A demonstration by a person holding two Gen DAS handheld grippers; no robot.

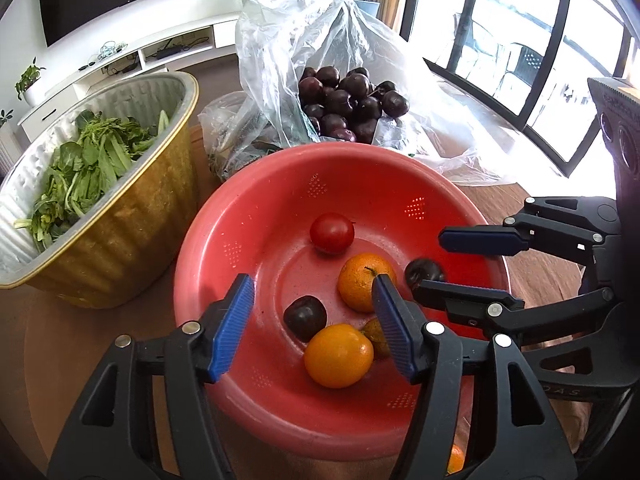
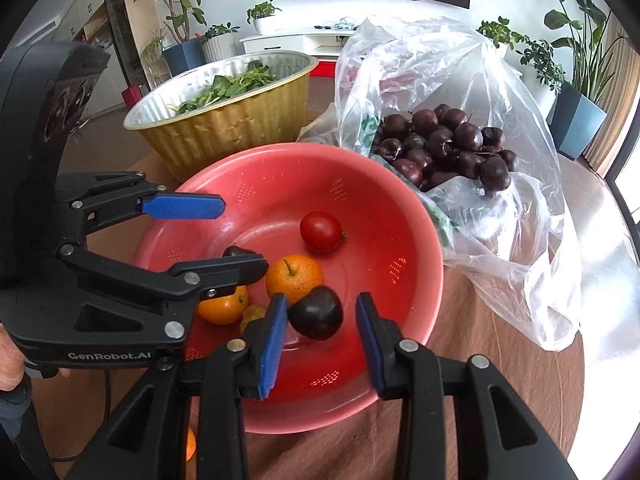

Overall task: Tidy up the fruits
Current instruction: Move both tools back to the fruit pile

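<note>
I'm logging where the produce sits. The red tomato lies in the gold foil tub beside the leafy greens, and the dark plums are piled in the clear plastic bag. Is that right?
Not quite. The red tomato lies in the red colander with the oranges, not in the gold foil tub, which shows only leafy greens. The right wrist view shows this. The dark plums are indeed piled in the clear plastic bag.

Bowl (image 1: 200,272) holds fruit; bag (image 1: 280,40) lies behind it.

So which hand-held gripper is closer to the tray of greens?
Left. The left hand-held gripper is over the bowl near the tray; the right hand-held gripper is over its other side, farther off.
</note>
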